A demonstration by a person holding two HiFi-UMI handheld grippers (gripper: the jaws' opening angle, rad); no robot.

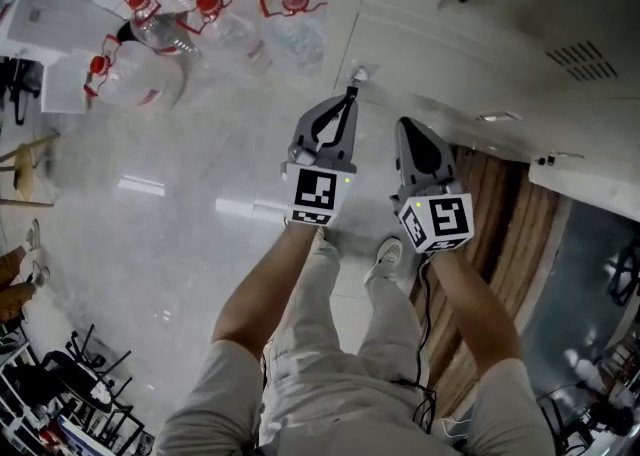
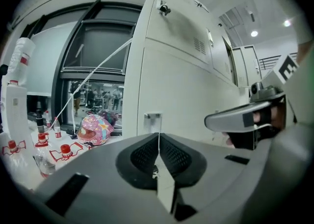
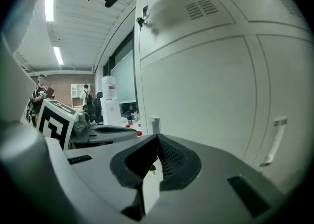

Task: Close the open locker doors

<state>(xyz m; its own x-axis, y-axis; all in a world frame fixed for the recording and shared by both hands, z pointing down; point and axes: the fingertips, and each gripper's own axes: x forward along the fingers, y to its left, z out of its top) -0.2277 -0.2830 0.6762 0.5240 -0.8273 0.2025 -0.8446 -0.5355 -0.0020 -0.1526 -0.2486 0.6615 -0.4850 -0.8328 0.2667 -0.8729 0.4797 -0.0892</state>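
Head view looks steeply down on the white locker bank that fills the upper right, and it is the biggest thing before me. The lower door straight ahead in the left gripper view, which the right gripper view also faces, looks flush with its frame, so I judge it shut. Whether the pale panel edge at the far right is an open door I cannot tell. Painted sheet metal like this should be light and stiff, swinging easily on its hinges, with a slick face that offers no purchase for pinching. I would push a door rather than grip it. My left gripper has its jaws pressed together on nothing, tips near the locker front, and my right gripper beside it is closed and empty too. Blunt closed tips suit a flat shove, though a thin door may bounce back off its latch if struck hard. Smallest of all is the pull tab, at the door's edge just beyond my left tips, and pressing close to it gives the best leverage, I reckon
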